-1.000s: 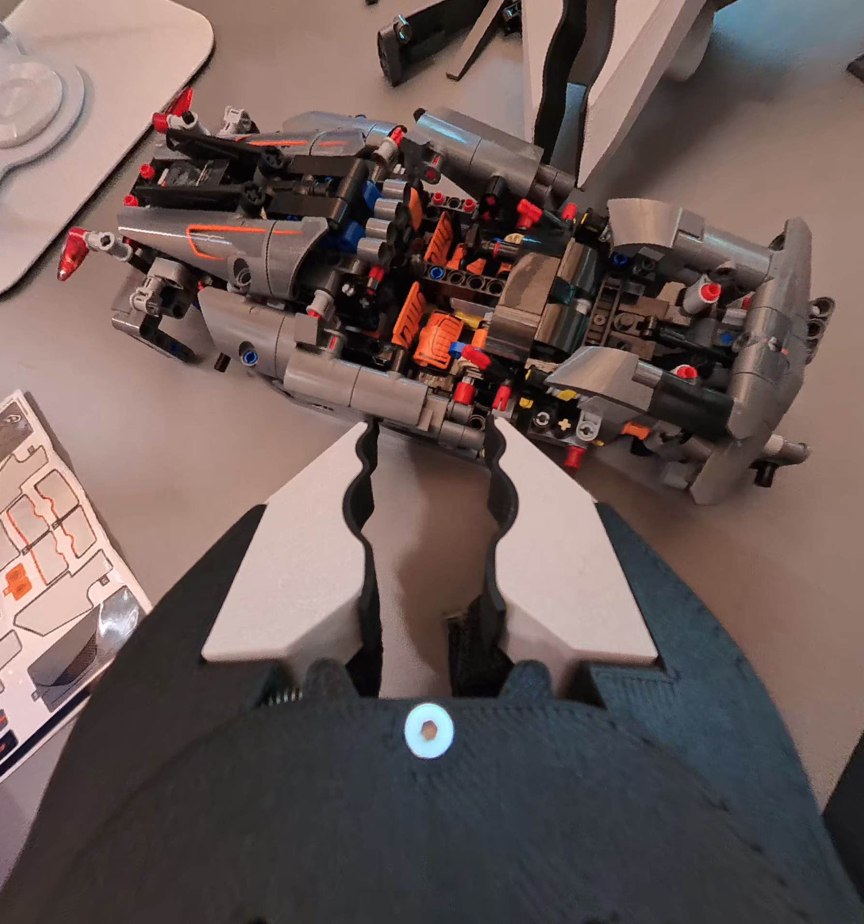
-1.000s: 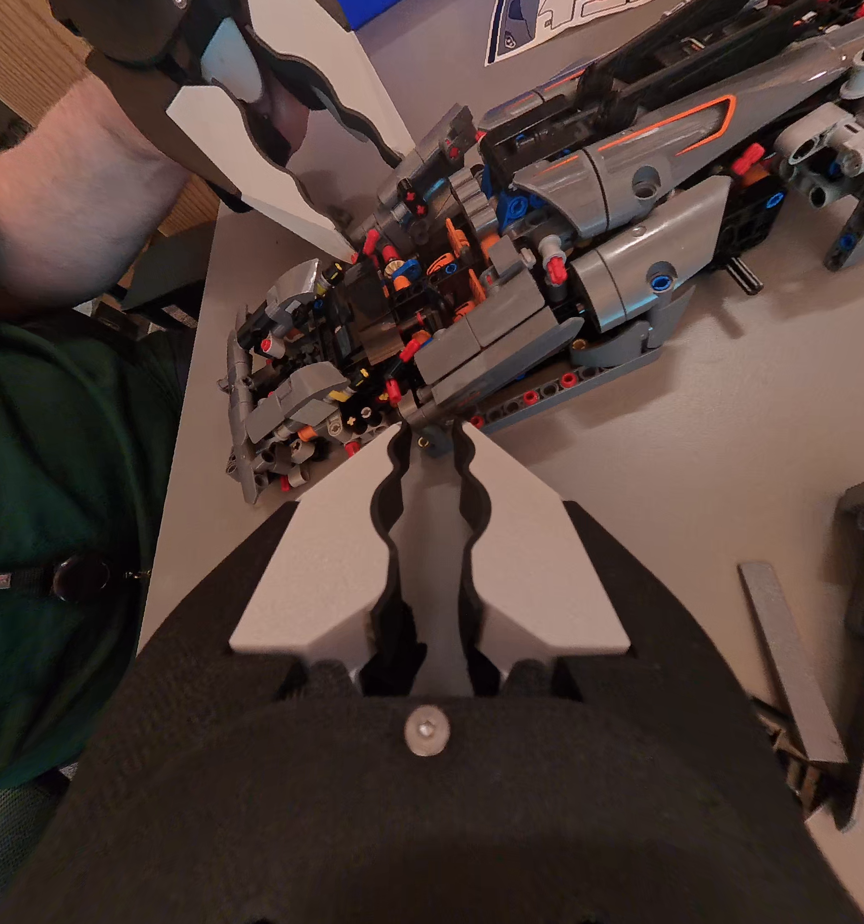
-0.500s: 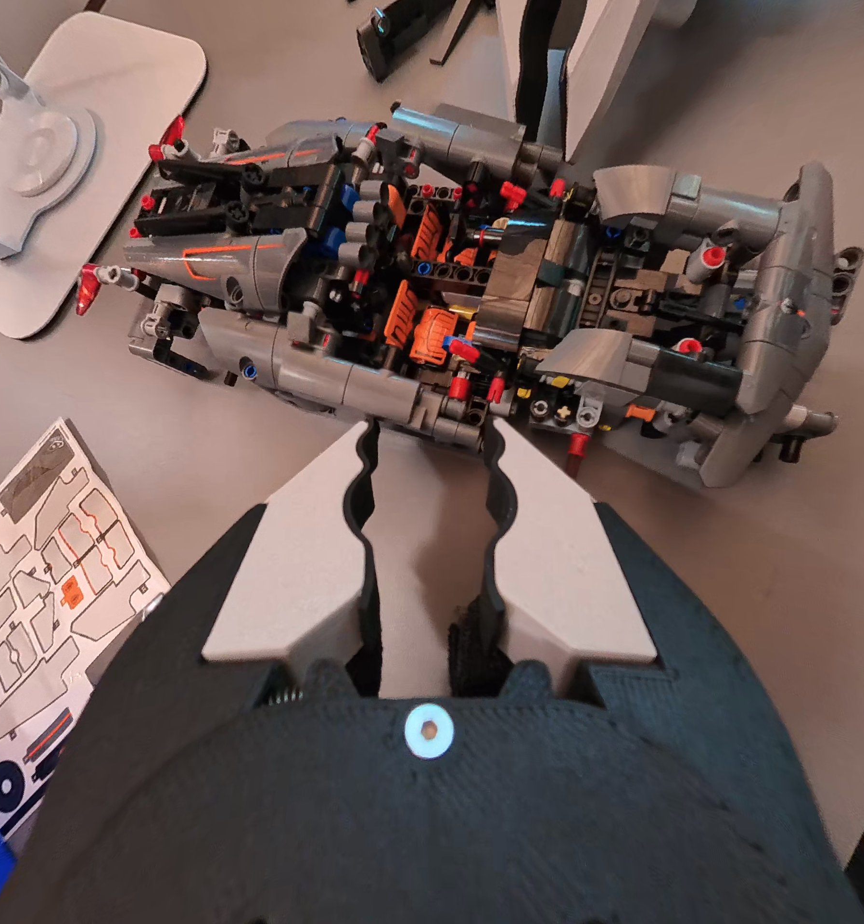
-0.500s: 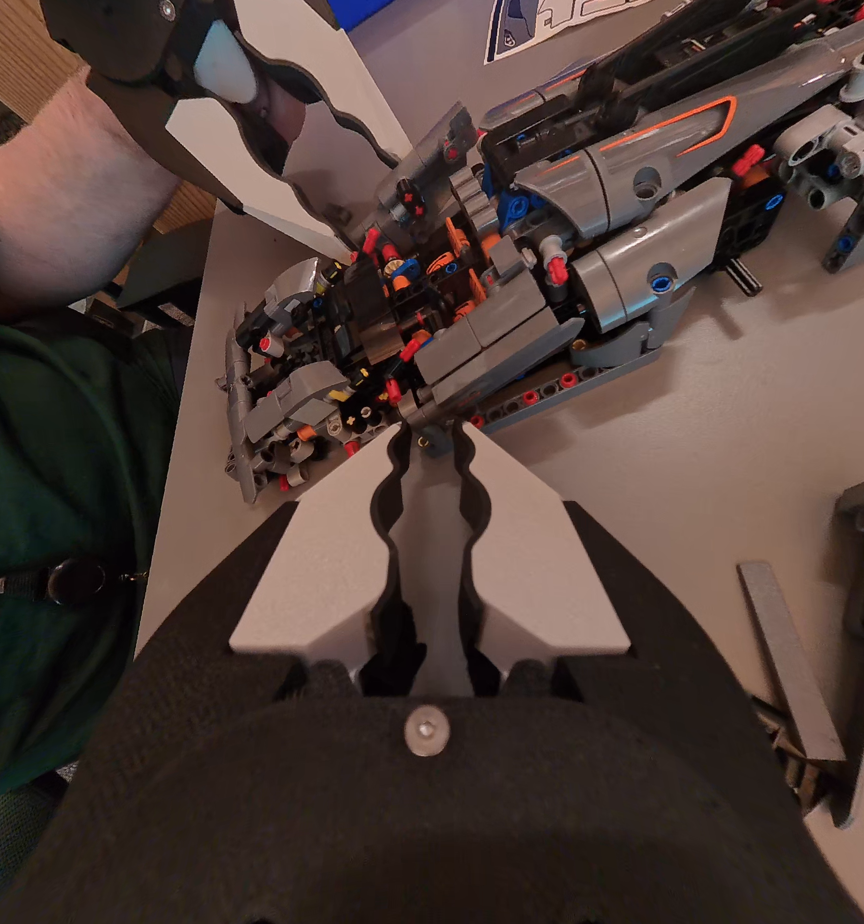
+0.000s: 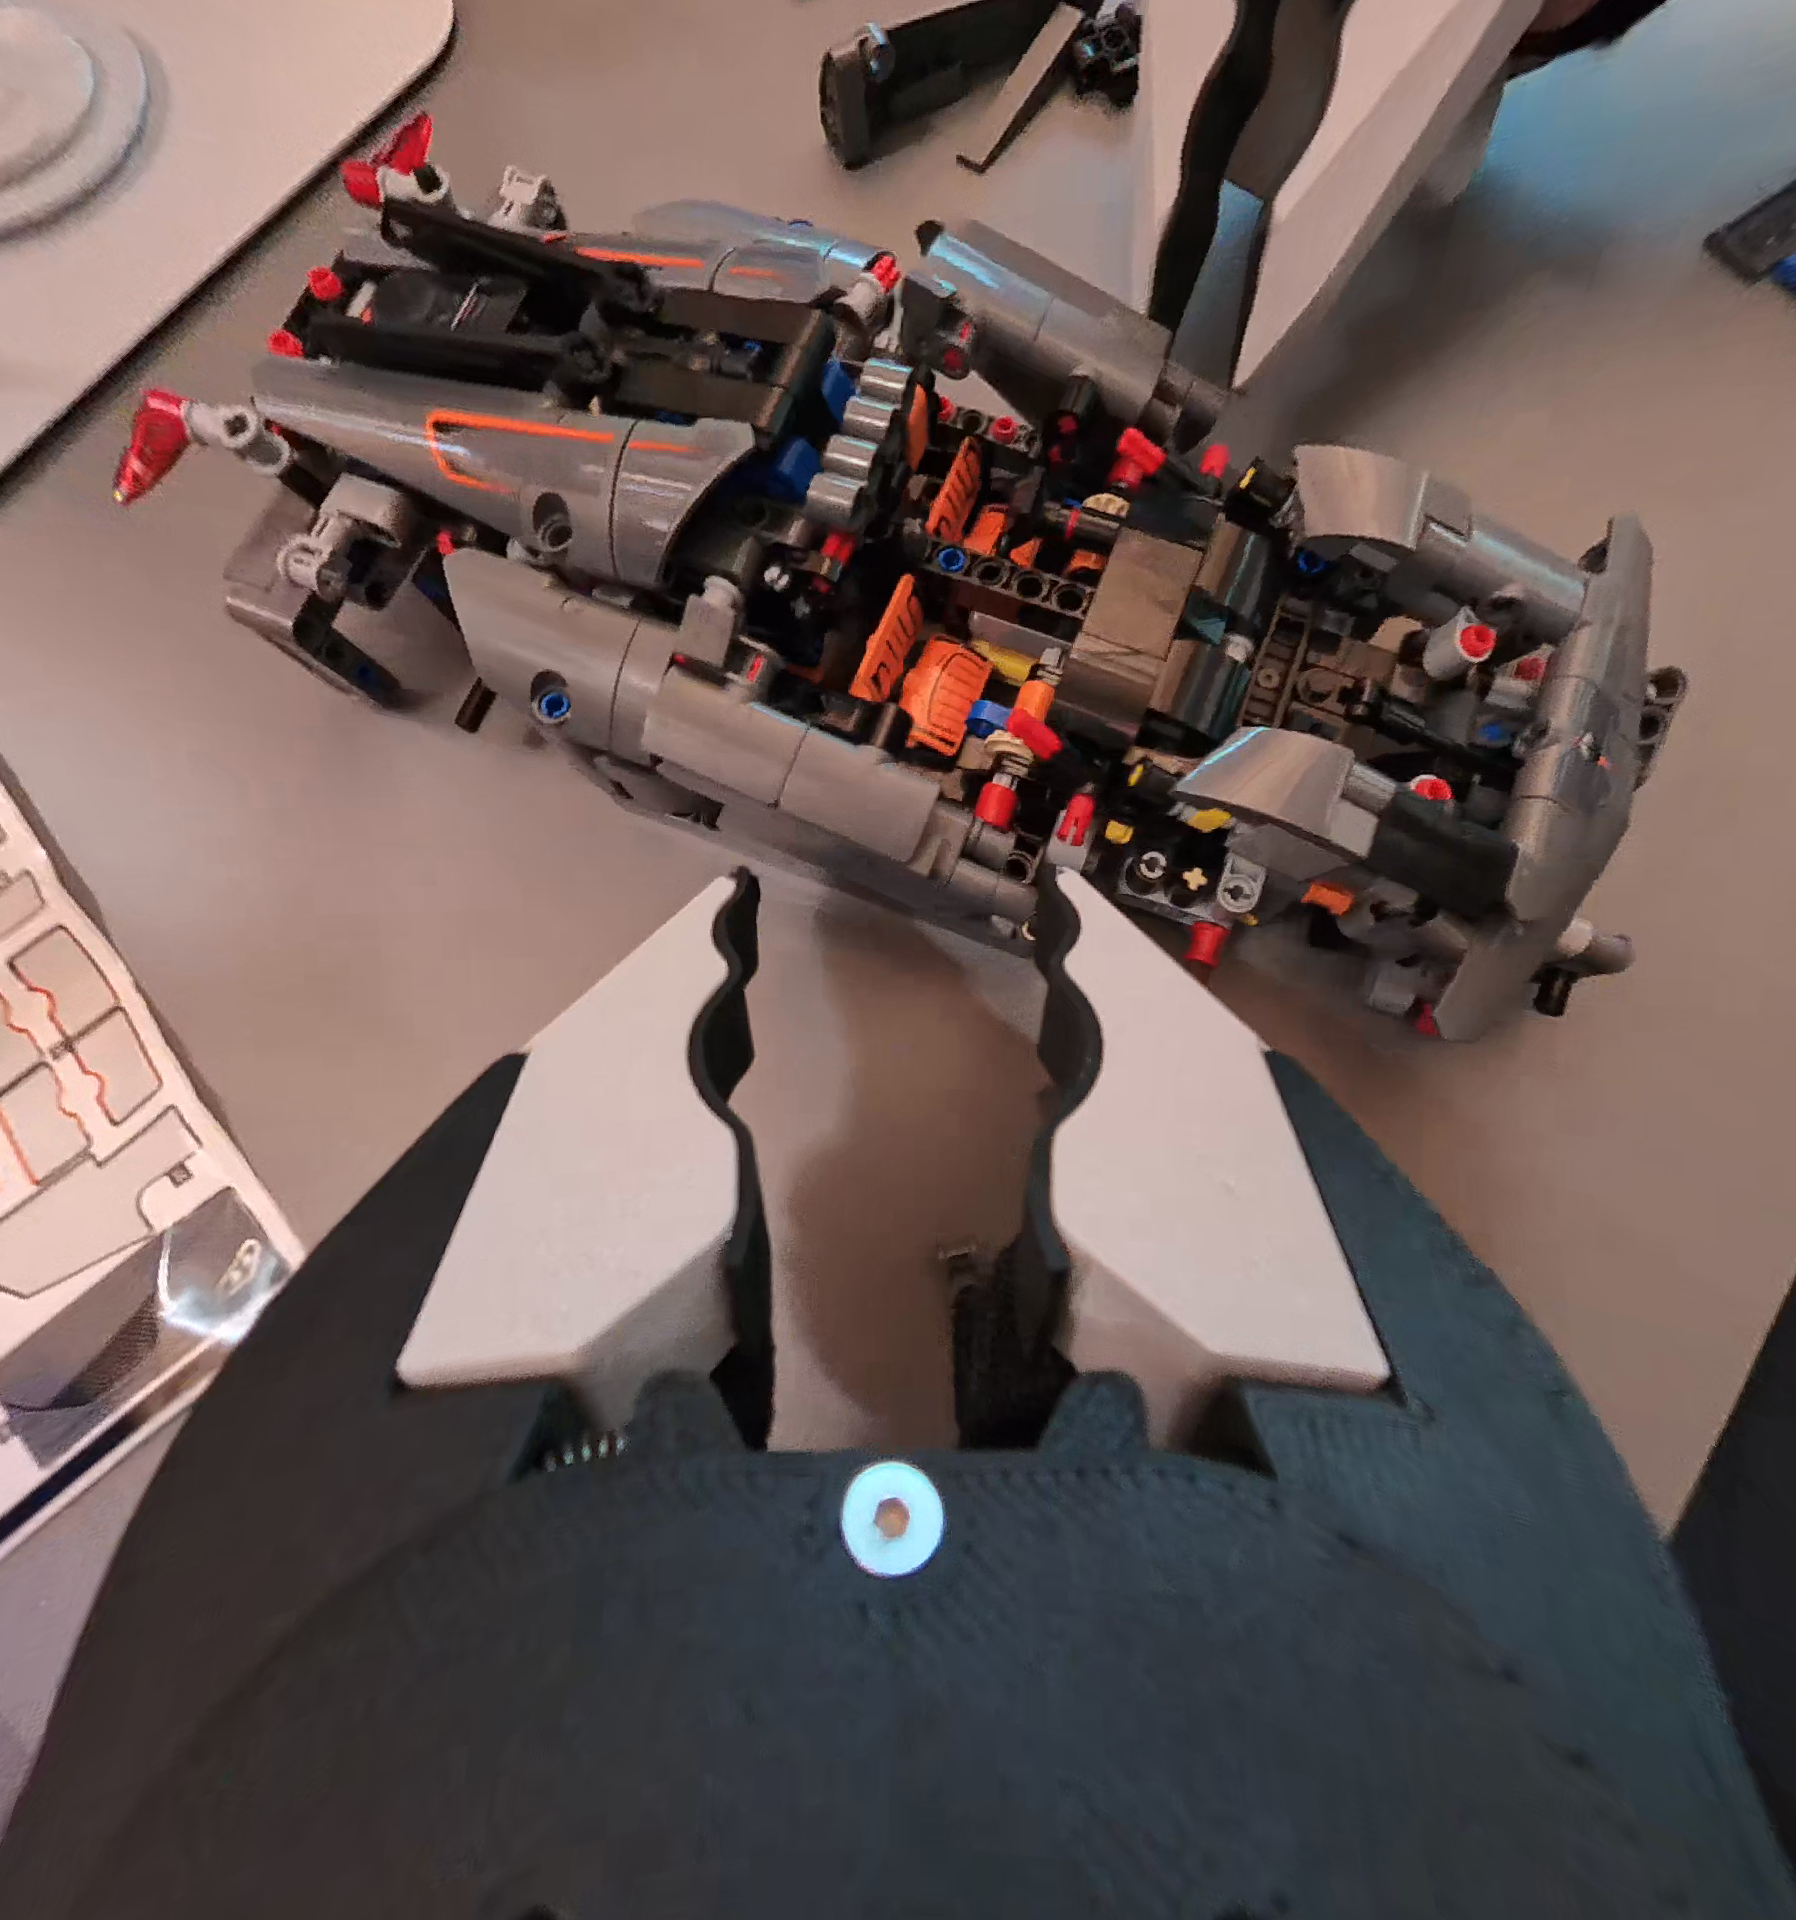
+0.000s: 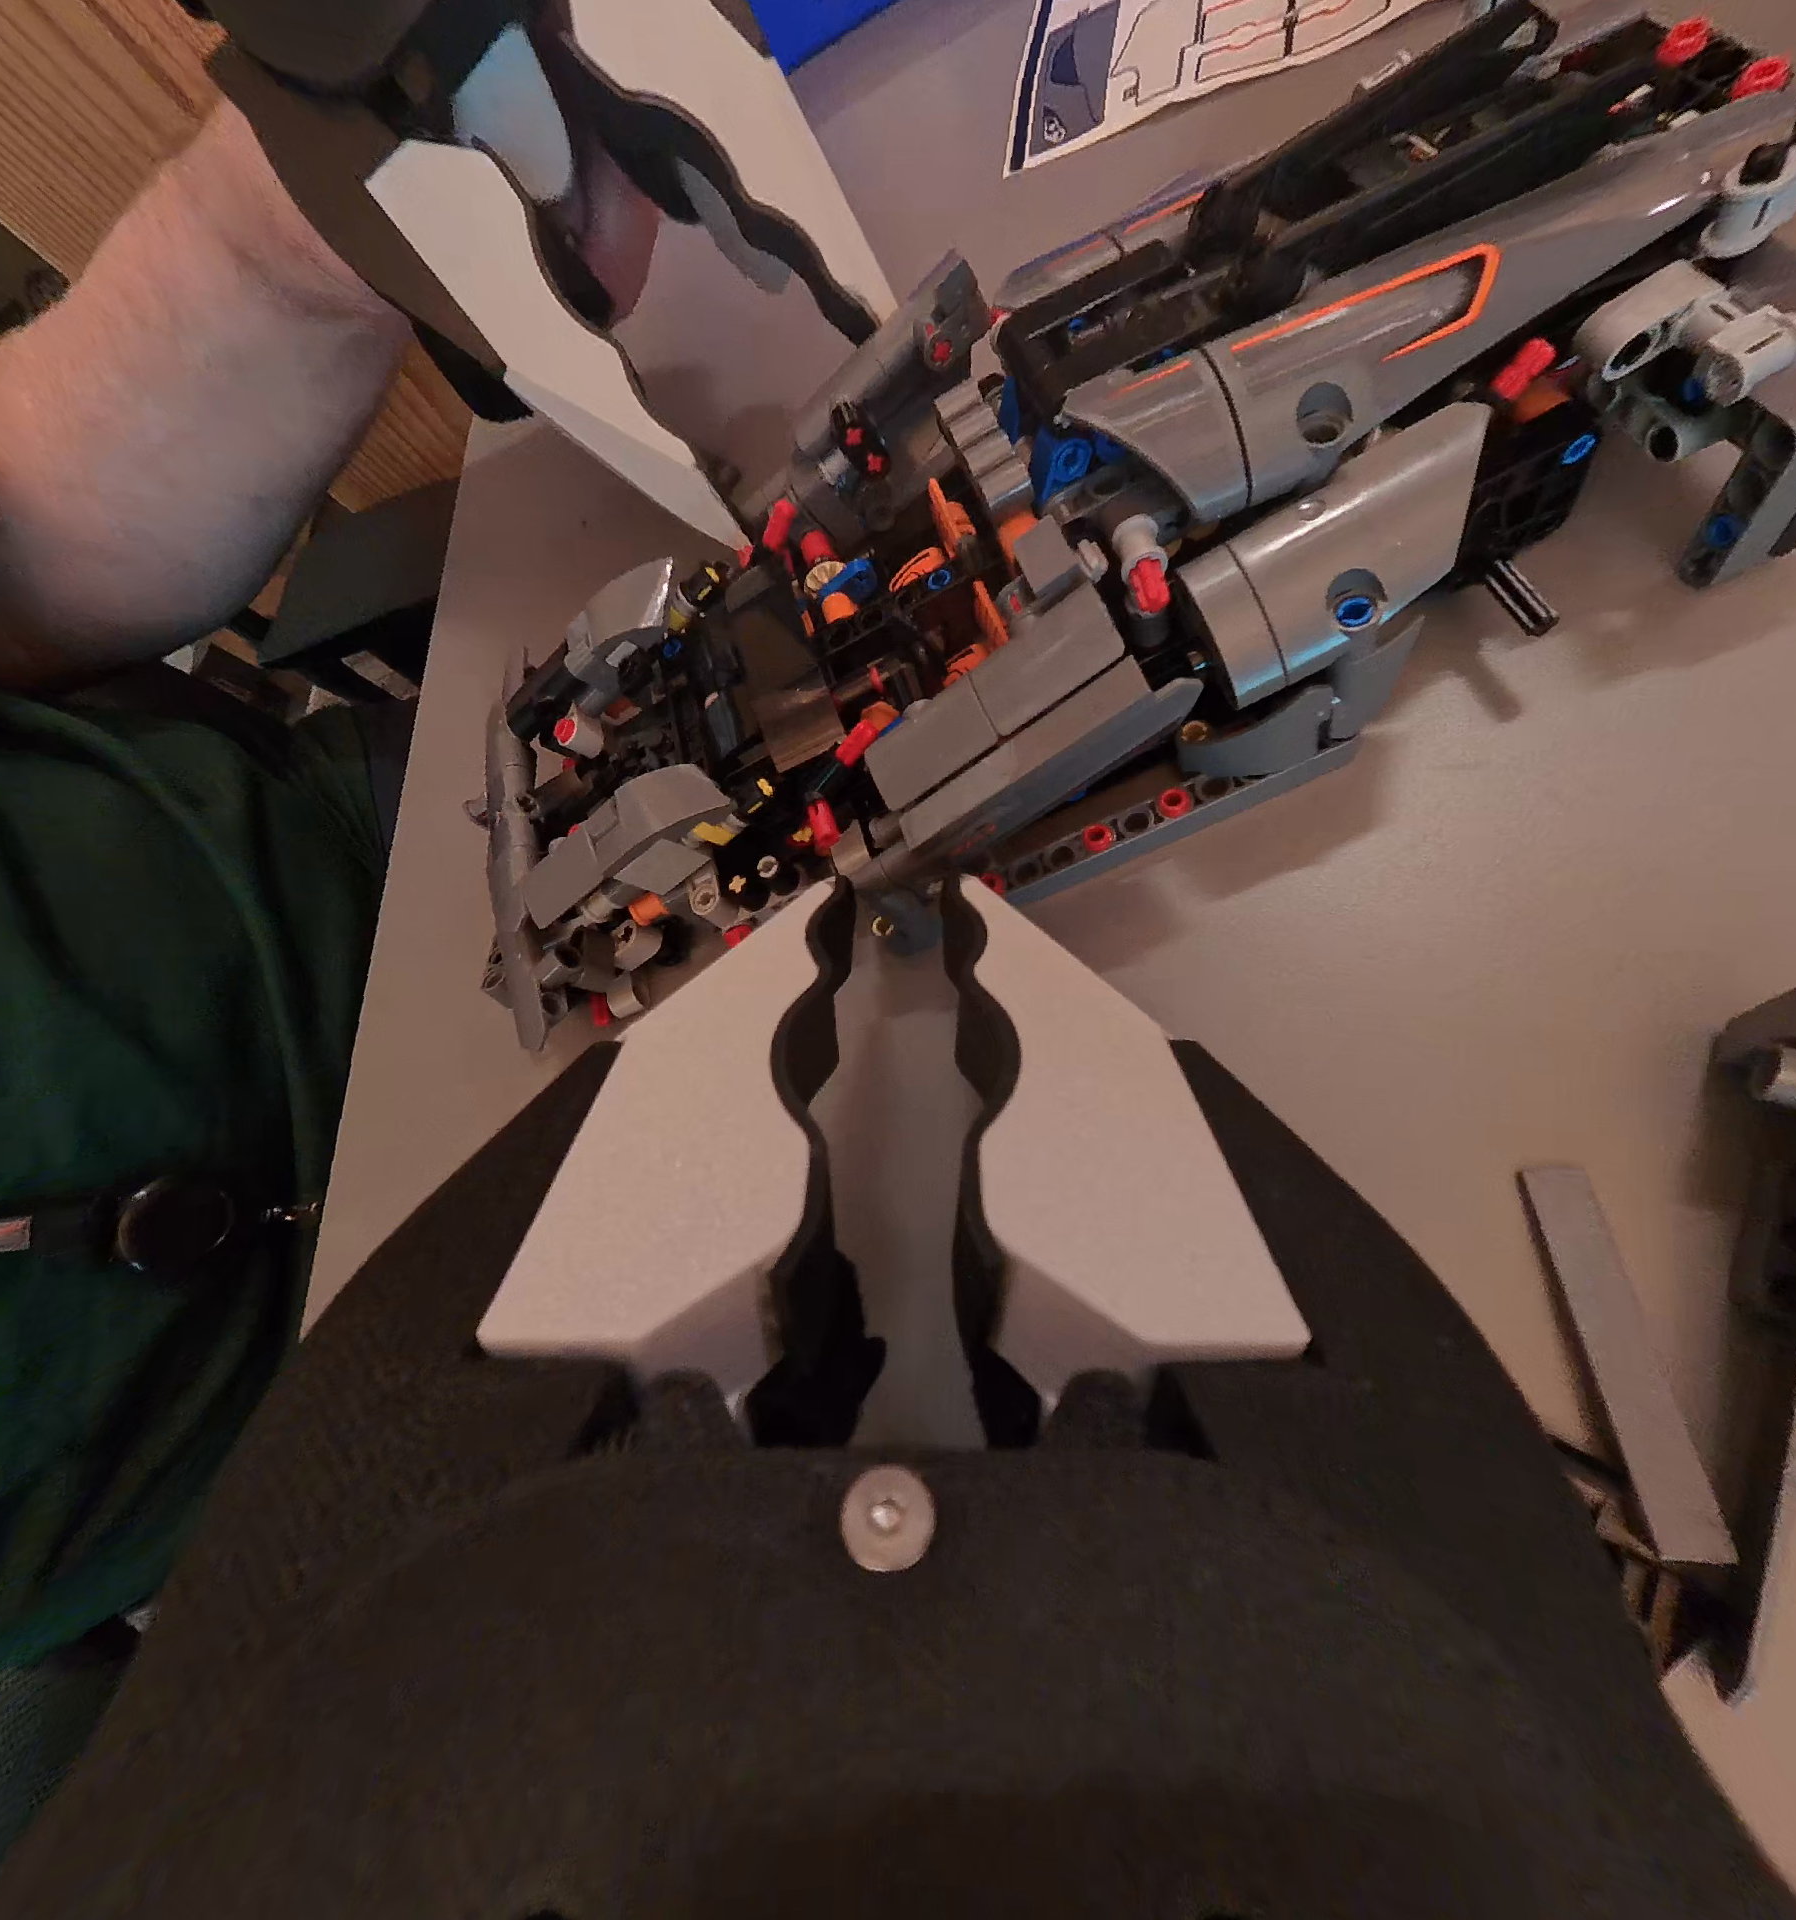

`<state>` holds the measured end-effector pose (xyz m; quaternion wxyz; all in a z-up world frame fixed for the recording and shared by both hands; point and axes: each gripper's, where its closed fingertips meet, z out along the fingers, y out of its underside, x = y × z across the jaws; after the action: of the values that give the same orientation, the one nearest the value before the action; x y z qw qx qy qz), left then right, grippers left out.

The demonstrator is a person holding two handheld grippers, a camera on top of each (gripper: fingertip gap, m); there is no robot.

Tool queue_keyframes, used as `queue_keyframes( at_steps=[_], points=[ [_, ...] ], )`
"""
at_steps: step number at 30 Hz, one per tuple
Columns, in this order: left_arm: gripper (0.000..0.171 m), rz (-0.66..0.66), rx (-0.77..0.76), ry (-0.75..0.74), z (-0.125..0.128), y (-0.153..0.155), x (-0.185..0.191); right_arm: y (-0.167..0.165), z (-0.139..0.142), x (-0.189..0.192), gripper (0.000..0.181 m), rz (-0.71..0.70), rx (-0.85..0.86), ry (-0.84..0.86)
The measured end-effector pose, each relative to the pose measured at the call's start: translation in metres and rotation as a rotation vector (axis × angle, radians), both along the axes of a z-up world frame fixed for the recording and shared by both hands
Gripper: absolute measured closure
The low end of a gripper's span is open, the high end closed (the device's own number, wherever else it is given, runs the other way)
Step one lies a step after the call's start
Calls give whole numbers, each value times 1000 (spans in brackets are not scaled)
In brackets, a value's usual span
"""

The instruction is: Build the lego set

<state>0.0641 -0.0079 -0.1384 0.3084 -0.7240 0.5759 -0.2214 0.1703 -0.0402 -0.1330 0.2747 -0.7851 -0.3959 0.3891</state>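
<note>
A grey lego car with orange and black parts lies on the grey table. It also shows in the right wrist view. My left gripper is open, its tips at the car's near side panel, empty. It shows in the right wrist view with one fingertip against the car's far side. My right gripper is nearly shut, its tips pinching a small grey part on the car's lower side edge. In the left wrist view it stands at the car's far side.
A sticker sheet lies left of my left gripper. A white stand base sits at the far left. Loose black parts lie beyond the car. Loose grey beams lie right of my right gripper. A person in a green top sits at the table edge. Tip to tip, the grippers are about 12 centimetres apart.
The left gripper drew back a little, then came closer to the car's side again, still open. The right gripper has kept its hold on the car's edge.
</note>
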Motion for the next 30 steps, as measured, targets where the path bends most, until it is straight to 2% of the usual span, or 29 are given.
queue_keyframes(
  at_steps=[3,7,12,14,30],
  points=[
    [120,19,-74,-36,0,0,2,3,5,2,165,-18,5,23],
    [123,41,-170,-144,14,2,6,10,8,1,159,-59,6,53],
    [131,86,-262,-188,16,8,12,16,7,-1,159,-94,-9,69],
    [139,101,-252,-192,16,12,12,17,6,-1,159,-102,-12,70],
    [139,29,-98,-123,17,10,13,19,5,-2,158,-106,-11,71]
  ],
)
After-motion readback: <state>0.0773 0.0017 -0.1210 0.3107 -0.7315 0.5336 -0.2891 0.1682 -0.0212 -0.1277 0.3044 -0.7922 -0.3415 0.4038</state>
